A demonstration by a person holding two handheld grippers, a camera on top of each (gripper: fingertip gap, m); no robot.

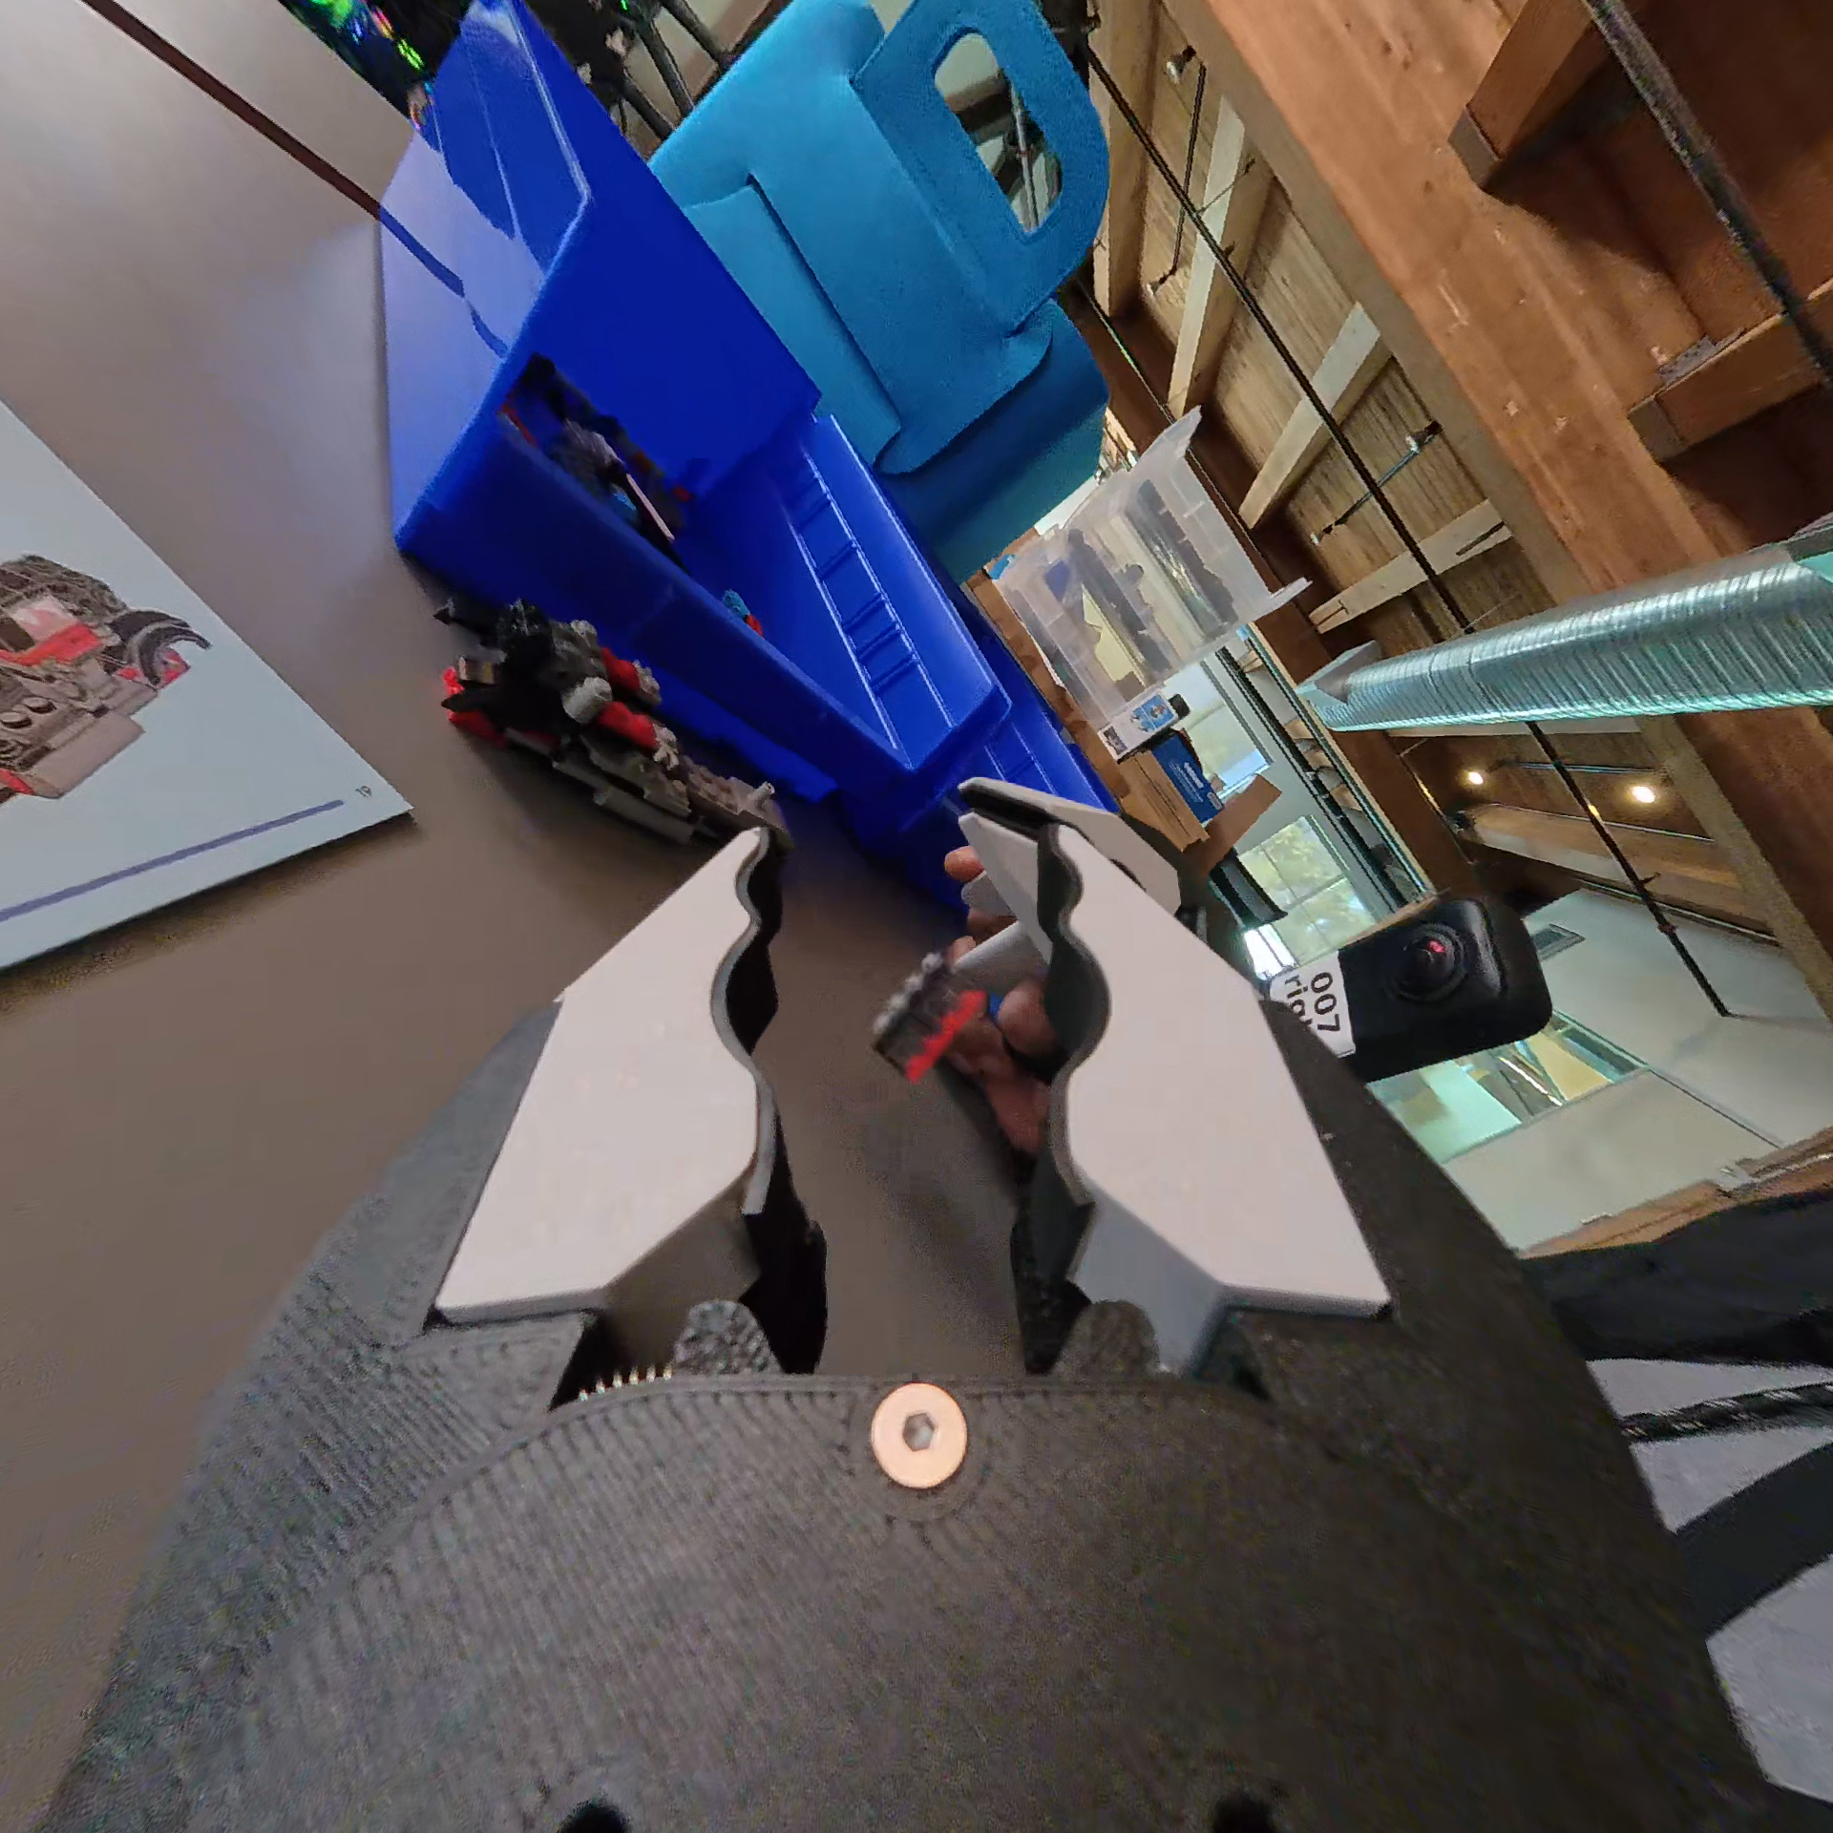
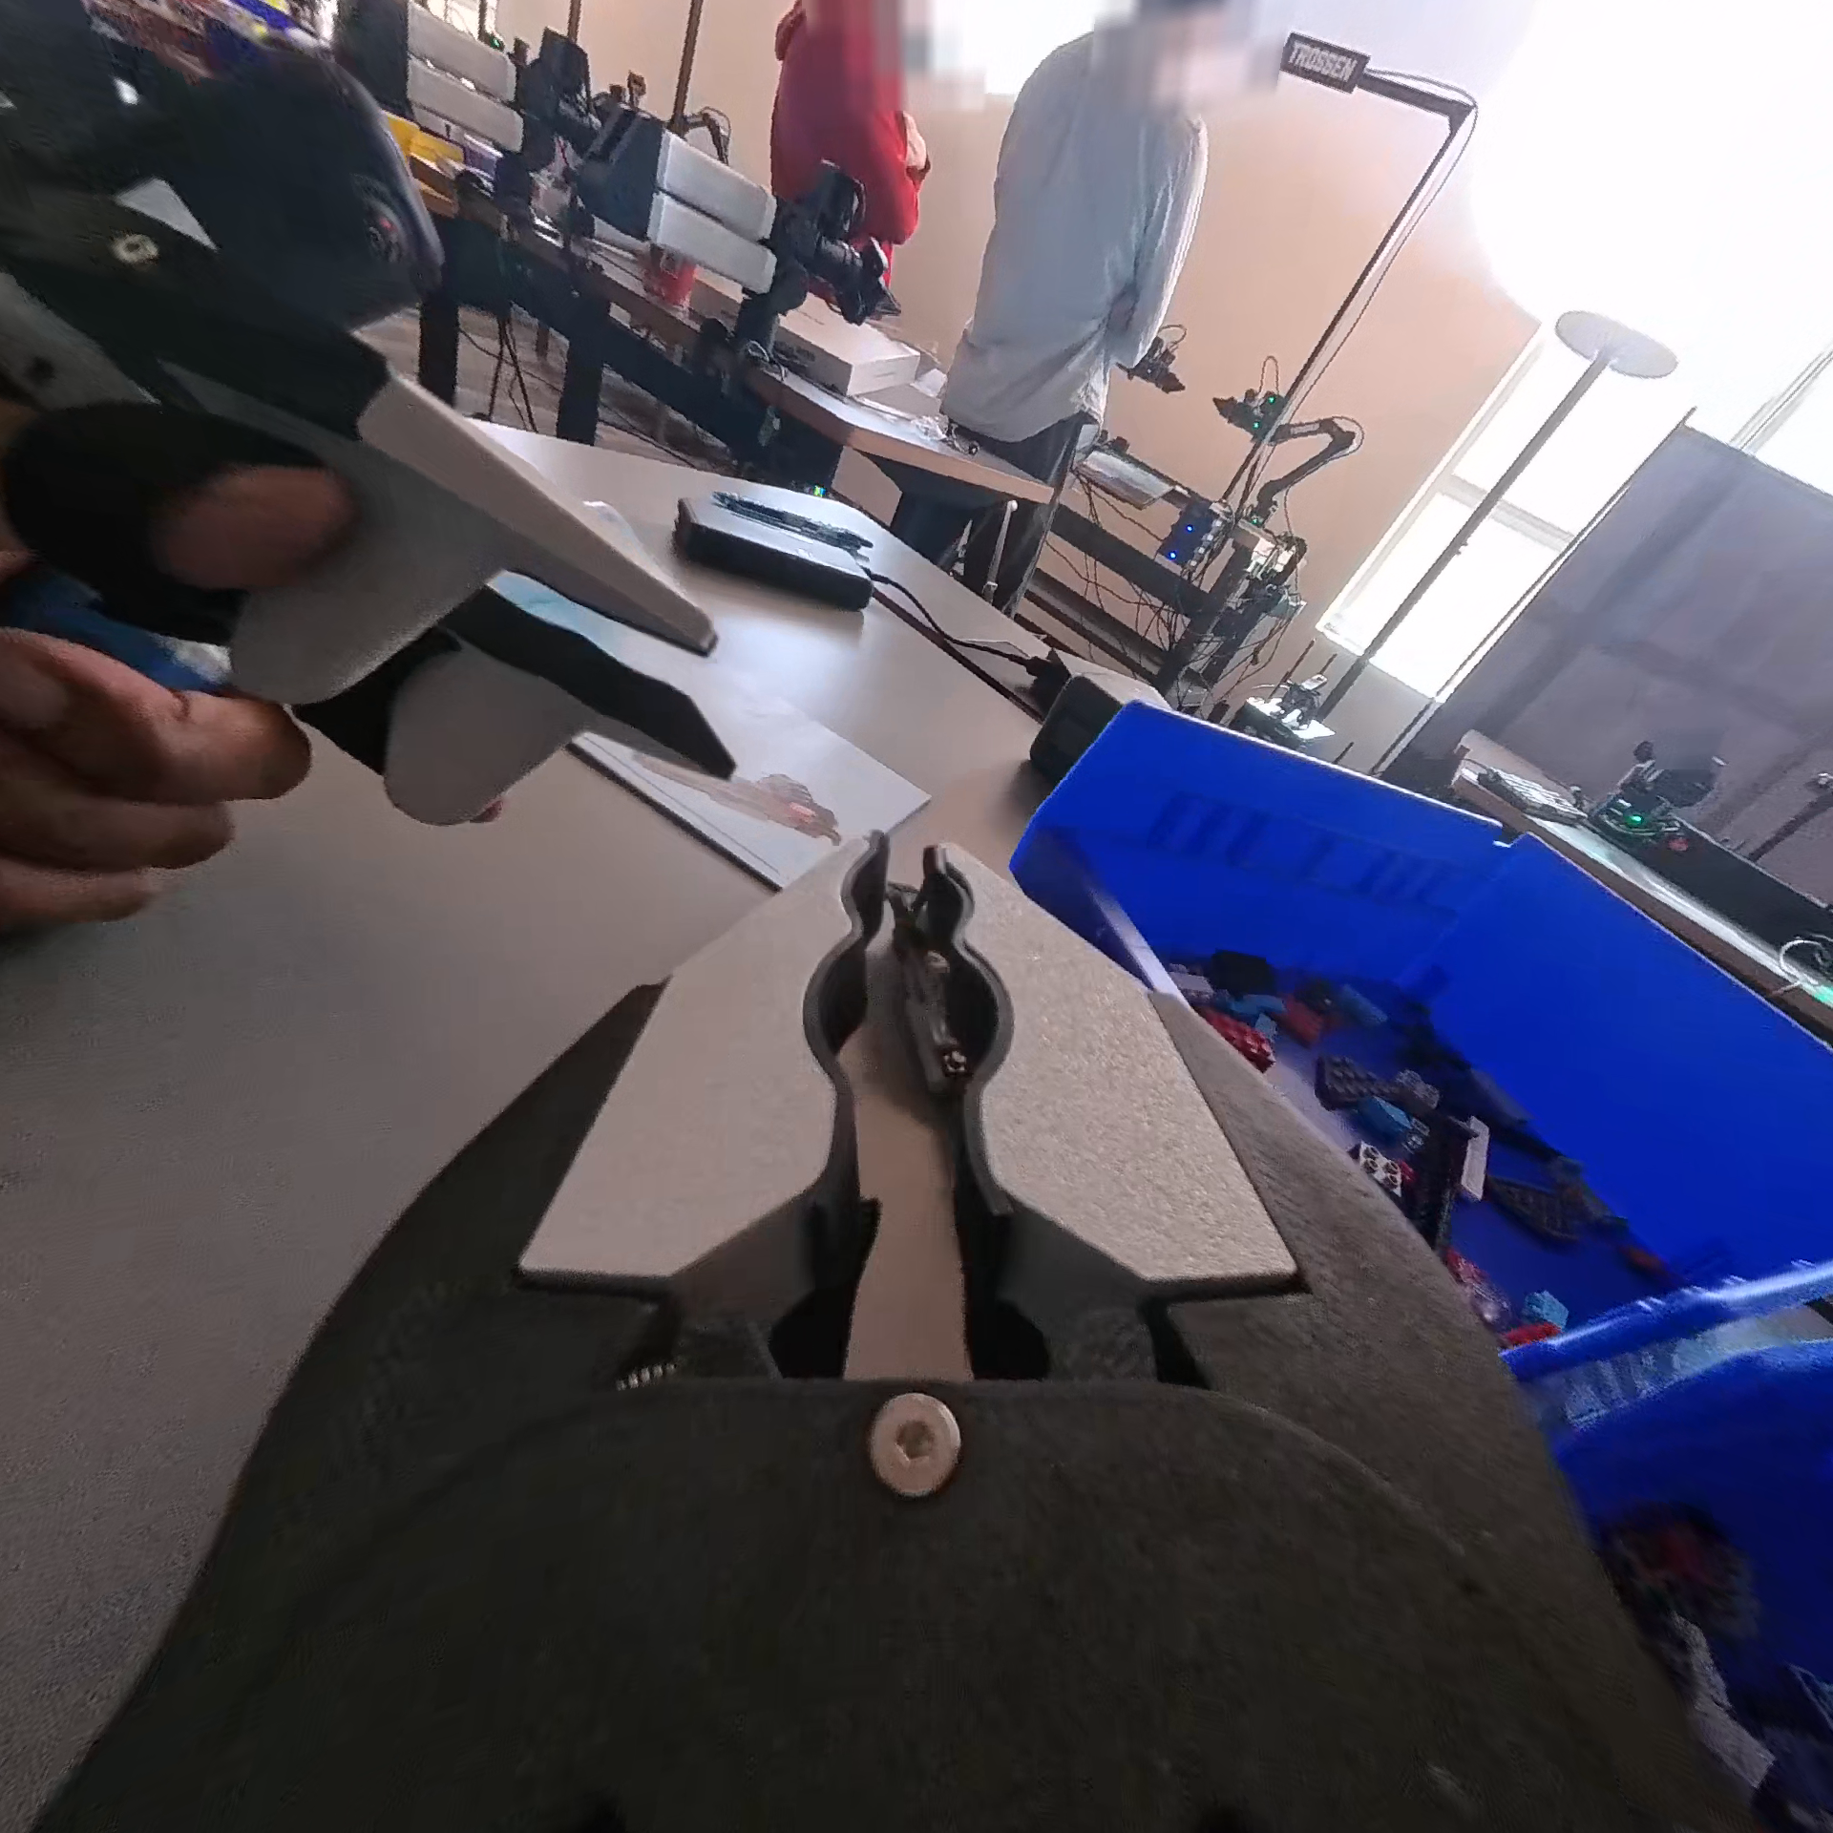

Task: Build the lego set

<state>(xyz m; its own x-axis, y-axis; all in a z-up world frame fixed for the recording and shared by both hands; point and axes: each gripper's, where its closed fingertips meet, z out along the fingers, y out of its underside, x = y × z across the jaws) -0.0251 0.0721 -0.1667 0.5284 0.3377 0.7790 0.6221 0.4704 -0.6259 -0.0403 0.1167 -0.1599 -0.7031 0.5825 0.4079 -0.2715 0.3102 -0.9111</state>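
Note:
My right gripper (image 2: 905, 863) is shut on a small dark grey lego piece (image 2: 927, 1012) and holds it above the brown table (image 2: 298, 1041). In the left wrist view the same right gripper (image 1: 967, 982) shows the piece (image 1: 927, 1012) as grey with red, right between my left fingers. My left gripper (image 1: 908, 853) is open and empty; it also shows in the right wrist view (image 2: 722, 699) at the upper left. A part-built lego model (image 1: 595, 704), black, grey and red, lies on the table beside the blue bins.
Blue bins (image 1: 645, 347) hold loose bricks (image 2: 1389, 1081) to the right. A light blue caddy (image 1: 893, 248) sits on them. The instruction booklet (image 1: 149, 694) lies open on the left. A black device (image 2: 774, 546) with a cable sits farther off. Two people stand behind. Across from one pair of fingers to the other is roughly 5 cm.

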